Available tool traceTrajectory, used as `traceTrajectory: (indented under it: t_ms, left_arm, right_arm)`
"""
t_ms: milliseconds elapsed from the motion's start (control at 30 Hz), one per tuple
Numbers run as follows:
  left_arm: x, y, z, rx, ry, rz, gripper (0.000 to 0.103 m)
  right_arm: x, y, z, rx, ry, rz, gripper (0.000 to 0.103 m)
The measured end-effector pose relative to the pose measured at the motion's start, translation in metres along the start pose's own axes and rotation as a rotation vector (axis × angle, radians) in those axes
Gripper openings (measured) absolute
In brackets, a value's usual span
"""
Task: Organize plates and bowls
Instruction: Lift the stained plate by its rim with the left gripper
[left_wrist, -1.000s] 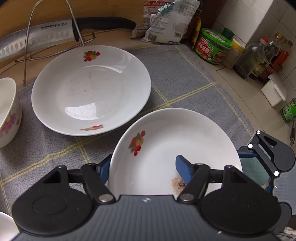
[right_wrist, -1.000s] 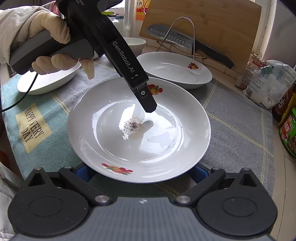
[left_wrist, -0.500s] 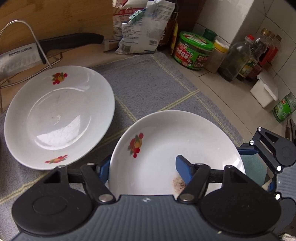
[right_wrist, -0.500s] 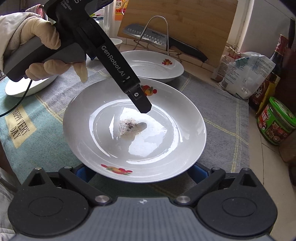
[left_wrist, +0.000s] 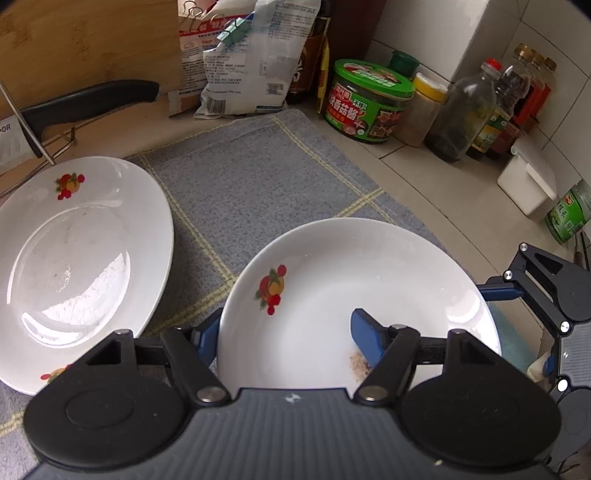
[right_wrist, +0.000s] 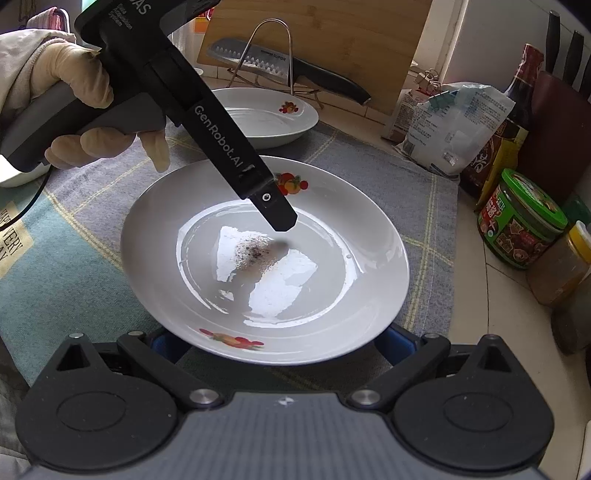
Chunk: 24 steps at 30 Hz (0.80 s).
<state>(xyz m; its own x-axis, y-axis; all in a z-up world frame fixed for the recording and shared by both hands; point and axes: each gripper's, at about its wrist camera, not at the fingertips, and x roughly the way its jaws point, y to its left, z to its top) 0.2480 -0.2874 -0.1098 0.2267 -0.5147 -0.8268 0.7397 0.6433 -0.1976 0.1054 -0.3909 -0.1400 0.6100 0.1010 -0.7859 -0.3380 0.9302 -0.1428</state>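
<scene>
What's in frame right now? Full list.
held plate: 1, white, fruit print, speckled residue, over the mat
second plate: 1, white, fruit print, on the mat behind
mat: 1, grey, yellow lines, on counter
towel: 1, teal, beside mat
knife: 1, black handle, on wire rack
cutting board: 1, wooden, upright at back
jar: 1, green lid, on counter beside mat
bottles: several, dark, by tiled wall
bags: at least 2, white, clipped, at back
left gripper: 1, black, clamped on held plate's rim
right gripper: 1, black, open, fingers below held plate
hand: 1, gloved, holding left gripper
</scene>
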Motion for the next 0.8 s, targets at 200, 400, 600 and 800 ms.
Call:
traceTrajectory:
  t_ms: [200,400,600,800]
  left_arm:
    - [0.0008,0.0021,-0.0001,-0.003,-0.01,0.019,0.07]
    - [0.0033,0.0054,0.0027,-0.017,-0.019,0.033,0.071]
    - [0.0042,0.0057,0.0034,-0.019,-0.027,0.044,0.072]
    - [0.0057,0.0057,0.0028,-0.022,-0.035,0.047,0.077]
  right_arm:
    - [0.0032,0.0036,0.0012,-0.012,0.0,-0.002,0.103]
    - [0.007,0.0039,0.0053,-0.016,-0.004,-0.011,0.103]
    - [0.0081,0.004,0.0059,-0.013,-0.003,-0.01,0.103]
    - [0.0103,0.0027,0.0073,-0.006,-0.003,-0.002,0.103]
